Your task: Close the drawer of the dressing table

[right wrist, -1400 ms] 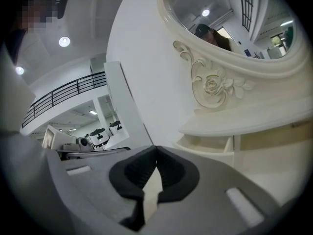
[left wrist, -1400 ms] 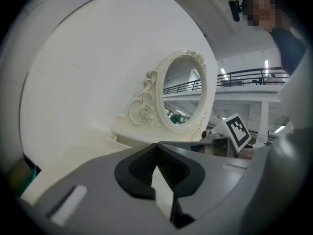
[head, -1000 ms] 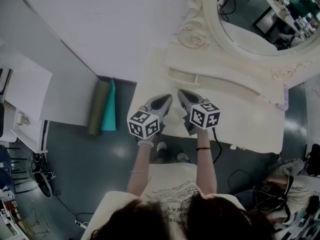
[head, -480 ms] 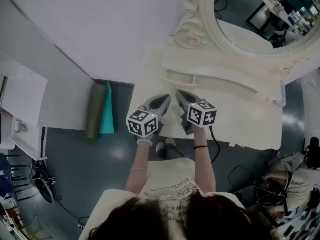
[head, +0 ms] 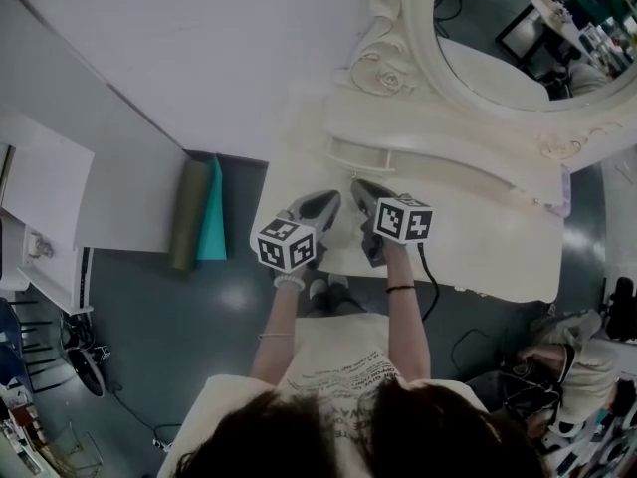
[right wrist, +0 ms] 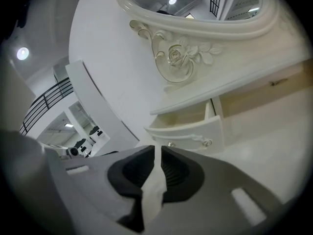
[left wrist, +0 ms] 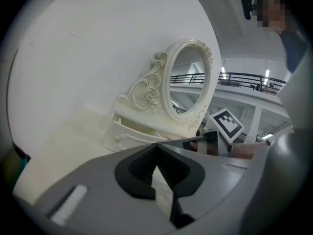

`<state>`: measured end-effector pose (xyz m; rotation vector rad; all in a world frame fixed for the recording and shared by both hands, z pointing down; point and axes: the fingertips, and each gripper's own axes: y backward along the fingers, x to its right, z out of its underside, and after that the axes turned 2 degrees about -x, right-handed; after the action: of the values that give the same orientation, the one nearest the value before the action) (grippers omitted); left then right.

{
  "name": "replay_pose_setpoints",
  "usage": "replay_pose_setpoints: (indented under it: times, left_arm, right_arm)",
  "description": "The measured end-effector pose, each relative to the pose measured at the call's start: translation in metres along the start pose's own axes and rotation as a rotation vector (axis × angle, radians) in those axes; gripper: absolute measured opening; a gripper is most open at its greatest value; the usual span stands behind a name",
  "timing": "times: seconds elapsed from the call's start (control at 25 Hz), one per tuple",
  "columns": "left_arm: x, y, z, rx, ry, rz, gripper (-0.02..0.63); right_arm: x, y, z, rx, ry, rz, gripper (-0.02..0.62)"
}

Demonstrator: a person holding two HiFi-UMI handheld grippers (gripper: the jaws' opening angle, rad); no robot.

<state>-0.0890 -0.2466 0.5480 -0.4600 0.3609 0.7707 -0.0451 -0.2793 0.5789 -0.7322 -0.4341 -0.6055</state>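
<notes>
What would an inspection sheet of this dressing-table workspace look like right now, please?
Surface: cream dressing table top; nothing seen on it near the grippers.
Job's things: small drawer below the mirror stands pulled out, not yet closed.
Clutter: olive roll and teal mat on the floor beside the table.
Grippers: left gripper shut and empty; right gripper jaws opening, nothing between them; both over the tabletop, short of the drawer.
Cables: black cable hangs from the right gripper.
Surroundings: white wall, grey floor.
</notes>
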Motion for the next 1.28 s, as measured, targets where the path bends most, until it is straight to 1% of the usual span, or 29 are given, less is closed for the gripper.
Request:
replay_pose_setpoints:
  times: [0.2,0.32,0.4,0.76,1.0,1.28]
  left_arm:
    - [-0.003,-0.002,0.001,-0.003,0.003,-0.005,0.000]
    - [-0.004,-0.003,0.000,-0.005,0.003,-0.006,0.000]
    - [-0.004,-0.004,0.000,-0.007,0.003,-0.005,0.000]
    - [-0.010,-0.004,-0.002,-0.015,0.004,-0.006,0.000]
    - [-0.014,-0.005,-0.003,-0.020,0.012,-0.006,0.000]
    - [-0.015,-0.007,0.004,-0.038,0.022,-0.002,0.000]
  right_arm:
    - [0.011,-0.005,0.006,-0.036,-0.030,0.044,0.065]
    - [0.013,-0.007,0.006,-0.048,-0.036,0.060,0.099]
    - [0.014,-0.010,0.006,-0.053,-0.040,0.065,0.109]
    - [0.017,-0.021,0.008,-0.074,-0.069,0.074,0.118]
    - [0.022,-0.026,0.008,-0.077,-0.109,0.080,0.118]
    - [0.022,-0.030,0.007,-0.090,-0.099,0.093,0.118]
